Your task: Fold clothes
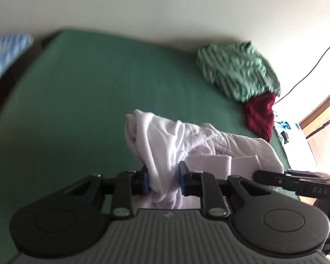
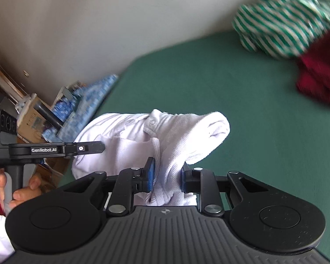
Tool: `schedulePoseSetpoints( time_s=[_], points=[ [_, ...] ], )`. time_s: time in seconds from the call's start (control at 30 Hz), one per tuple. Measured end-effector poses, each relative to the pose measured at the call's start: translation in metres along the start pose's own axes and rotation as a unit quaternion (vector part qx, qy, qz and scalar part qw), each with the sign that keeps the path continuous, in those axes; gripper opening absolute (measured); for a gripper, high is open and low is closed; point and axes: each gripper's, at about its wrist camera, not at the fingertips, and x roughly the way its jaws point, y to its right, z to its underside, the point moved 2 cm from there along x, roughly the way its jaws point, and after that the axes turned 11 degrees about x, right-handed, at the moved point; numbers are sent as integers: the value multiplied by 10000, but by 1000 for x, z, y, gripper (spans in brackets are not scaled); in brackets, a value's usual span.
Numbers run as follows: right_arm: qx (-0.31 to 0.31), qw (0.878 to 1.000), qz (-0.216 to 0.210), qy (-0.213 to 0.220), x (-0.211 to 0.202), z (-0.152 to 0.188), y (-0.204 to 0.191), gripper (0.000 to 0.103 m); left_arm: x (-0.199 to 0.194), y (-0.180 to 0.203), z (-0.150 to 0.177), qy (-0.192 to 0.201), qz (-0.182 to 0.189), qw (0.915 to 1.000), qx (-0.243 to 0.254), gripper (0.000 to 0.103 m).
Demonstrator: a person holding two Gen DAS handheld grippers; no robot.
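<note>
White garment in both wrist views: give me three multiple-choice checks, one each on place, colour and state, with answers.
1. Where does the green-and-white striped garment lie?
A. At the green table's far edge by the wall
B. Between the left gripper's fingers
C. On the floor

2. What colour is the ribbed knit garment against the striped one?
A. Yellow
B. Dark red
C. Black

3. How is the crumpled white cotton garment held?
A. Lying flat, untouched
B. By one gripper only
C. Pinched by both grippers

Answers: 1 A, it sits on the green table against the pale wall. 2 B, dark red shows beside the stripes. 3 C, the left gripper and right gripper each clamp bunched white cloth.
</note>
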Motion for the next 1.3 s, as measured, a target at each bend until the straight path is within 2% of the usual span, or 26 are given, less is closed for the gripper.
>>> schedulePoseSetpoints(
  time_s=[0.13,0.3,0.47,0.6,0.8,0.9,1.13,1.2,1.3],
  points=[
    [-71,9995,-46,295,1,-45,-49,24,-27,-25,-64,237,-98,9980,576,19],
    [-194,9971,11,732,24,-104,-117,24,-58,-66,-147,594,-301,9900,1242,19],
    [-264,9922,116,1214,60,-156,-165,24,-64,-117,-221,837,-301,9877,1288,19],
    [-374,9894,194,1389,109,-190,-177,24,-46,-161,-253,993,-365,9865,1247,19],
    [-380,9898,397,1315,199,-213,-148,24,32,-215,-256,794,-438,9910,984,19],
    [-344,9901,524,1259,235,-219,-125,24,75,-231,-243,634,-450,9931,873,19],
    [-403,9908,835,990,308,-209,-73,24,166,-268,-212,-61,-339,9983,472,19],
    [-513,9894,973,946,325,-201,-61,25,181,-271,-202,-178,-381,9972,622,20],
    [-899,9812,1267,1143,329,-185,-60,36,178,-274,-191,-53,-243,9959,872,30]
  ],
)
